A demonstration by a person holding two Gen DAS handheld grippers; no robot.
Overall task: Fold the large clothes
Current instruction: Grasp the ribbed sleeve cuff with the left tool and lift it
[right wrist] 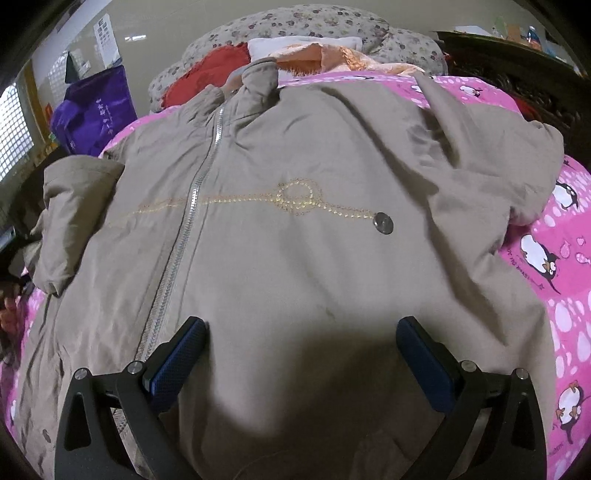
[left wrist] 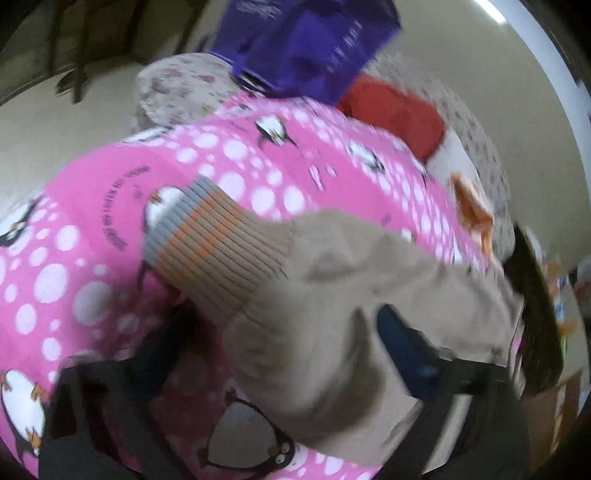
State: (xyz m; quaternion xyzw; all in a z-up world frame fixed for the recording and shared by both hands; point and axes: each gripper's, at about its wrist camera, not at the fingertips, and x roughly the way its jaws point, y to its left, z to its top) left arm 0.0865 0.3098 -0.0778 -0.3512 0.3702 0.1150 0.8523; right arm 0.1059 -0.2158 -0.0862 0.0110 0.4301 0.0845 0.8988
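A beige zip jacket [right wrist: 295, 240] lies spread front-up on a pink penguin blanket [right wrist: 569, 240], its zipper [right wrist: 192, 199] running up the left half. My right gripper [right wrist: 301, 325] hovers open over the jacket's lower front, nothing between its blue pads [right wrist: 424, 365]. The left wrist view is blurred. There the jacket's sleeve [left wrist: 332, 295], with a ribbed grey-and-orange cuff [left wrist: 214, 243], lies between the wide jaws of my left gripper [left wrist: 277, 321]. One blue pad [left wrist: 402, 350] rests on the fabric and the other finger sits over the blanket; the pads do not pinch the sleeve.
Beyond the jacket's collar lie a red cloth [right wrist: 210, 74], an orange-and-white cloth [right wrist: 325, 55] and a floral pillow [right wrist: 314, 18]. A purple bag [right wrist: 92, 114] stands at the blanket's far left. Dark wooden furniture [right wrist: 517, 77] borders the far right.
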